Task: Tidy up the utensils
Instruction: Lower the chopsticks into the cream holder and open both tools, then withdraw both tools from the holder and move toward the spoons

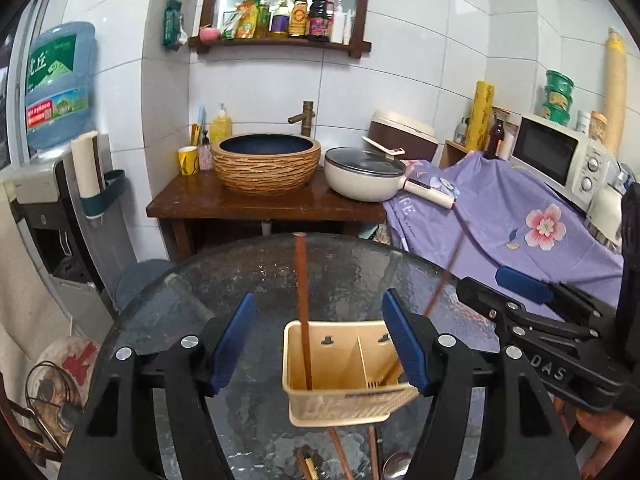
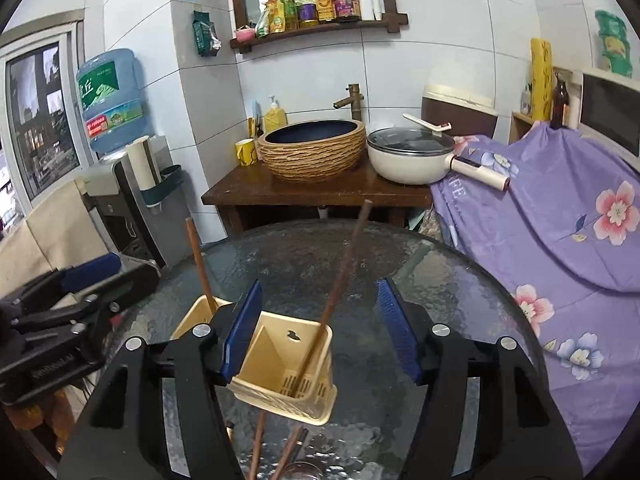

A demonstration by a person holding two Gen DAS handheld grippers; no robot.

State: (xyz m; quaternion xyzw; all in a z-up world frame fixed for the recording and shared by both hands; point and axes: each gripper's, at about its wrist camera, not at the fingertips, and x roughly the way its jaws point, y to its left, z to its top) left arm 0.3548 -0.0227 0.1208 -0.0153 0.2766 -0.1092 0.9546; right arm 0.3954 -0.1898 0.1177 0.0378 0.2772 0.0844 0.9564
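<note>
A cream two-compartment utensil holder stands on the round glass table. One brown chopstick stands upright in its left compartment. A second chopstick leans to the right out of the right compartment and looks blurred in the left wrist view. My left gripper is open over the holder, pads clear of the upright chopstick. My right gripper is open too, around the leaning chopstick without touching it. Each gripper shows in the other's view.
More chopsticks and a metal spoon lie on the glass in front of the holder. Behind the table stand a wooden counter with a basin and a lidded pot, a purple flowered cloth, and a water dispenser.
</note>
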